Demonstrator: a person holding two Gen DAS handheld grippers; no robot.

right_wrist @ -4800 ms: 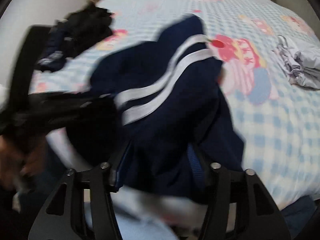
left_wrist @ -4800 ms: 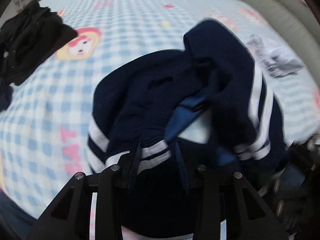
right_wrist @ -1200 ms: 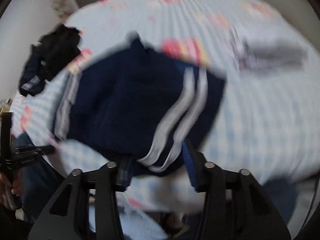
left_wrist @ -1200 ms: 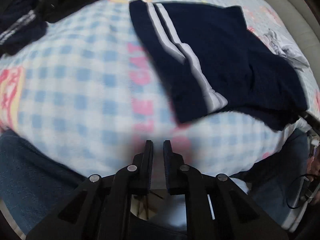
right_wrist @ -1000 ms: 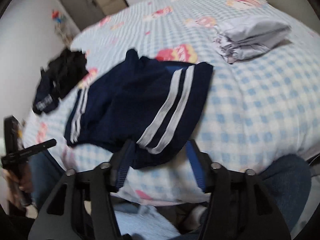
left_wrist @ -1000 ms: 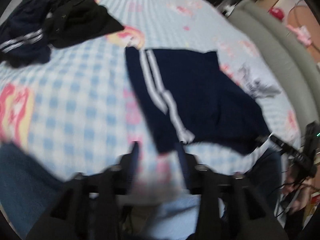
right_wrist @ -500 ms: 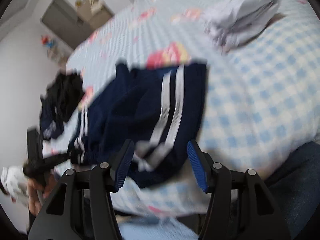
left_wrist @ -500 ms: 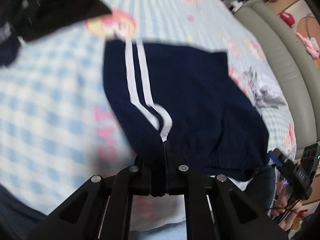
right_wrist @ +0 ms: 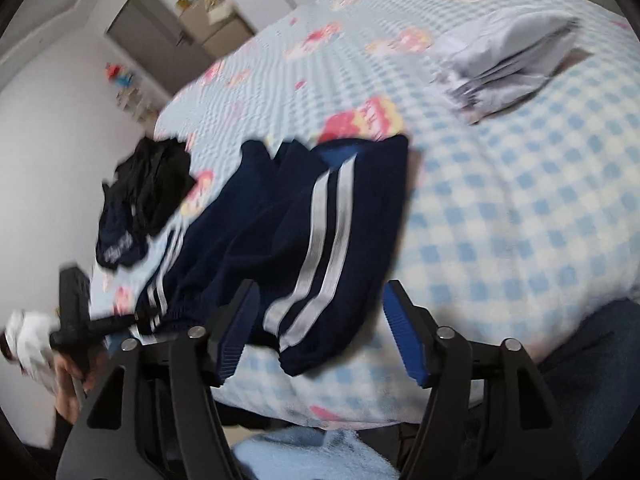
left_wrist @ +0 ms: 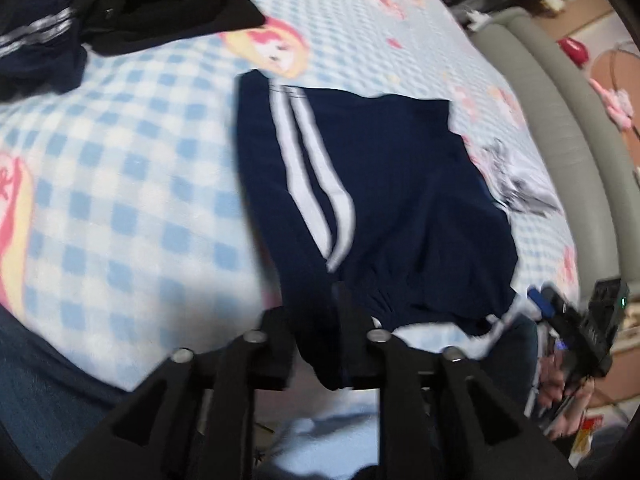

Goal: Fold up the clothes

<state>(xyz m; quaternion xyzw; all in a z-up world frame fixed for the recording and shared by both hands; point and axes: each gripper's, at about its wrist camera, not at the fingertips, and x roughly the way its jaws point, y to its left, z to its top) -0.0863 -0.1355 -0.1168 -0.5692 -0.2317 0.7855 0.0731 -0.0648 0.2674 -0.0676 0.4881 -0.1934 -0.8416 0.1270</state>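
Observation:
Navy shorts with white side stripes [left_wrist: 392, 200] lie spread on the blue-checked bed sheet [left_wrist: 132, 184]. My left gripper [left_wrist: 316, 320] is shut on the shorts' near waistband corner at the bed's front edge. In the right wrist view the shorts [right_wrist: 288, 232] lie rumpled in the middle. My right gripper [right_wrist: 320, 328] is open, its blue-padded fingers [right_wrist: 404, 336] either side of the shorts' near striped corner, just above it. The left gripper also shows in the right wrist view [right_wrist: 120, 322], holding the shorts' far corner.
A heap of black and navy clothes [left_wrist: 100, 16] lies at the far left of the bed. A folded grey garment [right_wrist: 508, 60] lies at the far right. A grey padded bed frame [left_wrist: 568, 128] borders the right side. My jeans-clad legs are at the near edge.
The left gripper closed on the shorts' waistband corner about half a second ago and keeps hold. The right gripper let go of the shorts and came in over the striped corner, open.

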